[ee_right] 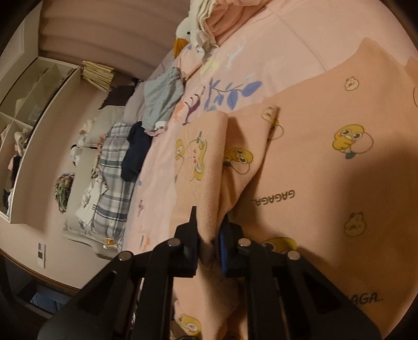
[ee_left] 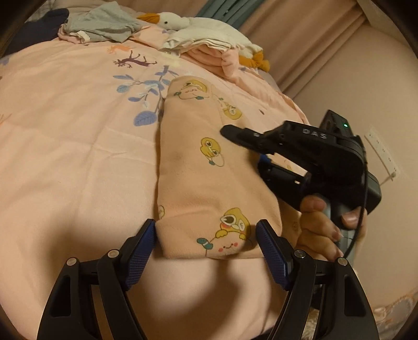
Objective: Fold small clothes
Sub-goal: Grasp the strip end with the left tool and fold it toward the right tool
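Evidently a fold is under way: the right gripper [ee_right: 209,244] pinches a raised ridge of the peach fleece garment printed with yellow cartoon ducks [ee_left: 209,162], which lies on the pink printed bedspread [ee_left: 78,130]. The left gripper [ee_left: 206,248] stands wide — its blue pads flanking the near hem, not pressing. Next, probably, carrying that pinched edge across — evenly, without dragging.

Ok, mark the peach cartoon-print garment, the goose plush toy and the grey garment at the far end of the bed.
peach cartoon-print garment [ee_left: 198,167]: left wrist view, middle of its folded top layer.
goose plush toy [ee_left: 169,21]: left wrist view, its white head behind the orange beak.
grey garment [ee_right: 163,96]: right wrist view, middle of the crumpled fabric.
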